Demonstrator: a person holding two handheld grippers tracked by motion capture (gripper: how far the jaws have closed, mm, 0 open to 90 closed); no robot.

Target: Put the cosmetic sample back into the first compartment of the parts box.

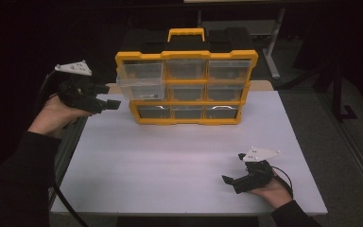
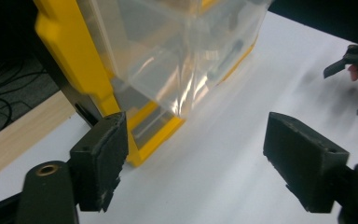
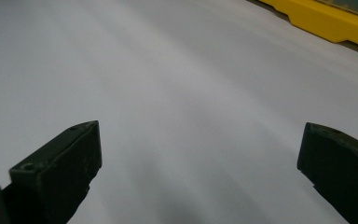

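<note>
A yellow organizer [image 1: 187, 56] with clear drawers stands at the back middle of the white table [image 1: 170, 156]. One clear drawer [image 1: 142, 86] in its left column sticks out toward me, with small dark parts inside. My left gripper [image 1: 111, 97] is held open just left of that drawer, jaws apart and empty. In the left gripper view the drawer [image 2: 182, 56] and the yellow frame [image 2: 70, 56] lie close ahead of the open gripper [image 2: 196, 140]. Near the front right of the table my right gripper [image 1: 233, 168] rests open with nothing in it, and it stands open [image 3: 200, 140] over bare table.
The organizer's yellow carry handle [image 1: 185, 33] rises at its top. A strip of its yellow base [image 3: 326, 21] shows far off in the right gripper view. A wooden surface [image 2: 23, 126] borders the table's left side. The other gripper [image 2: 354, 79] sits far across the table.
</note>
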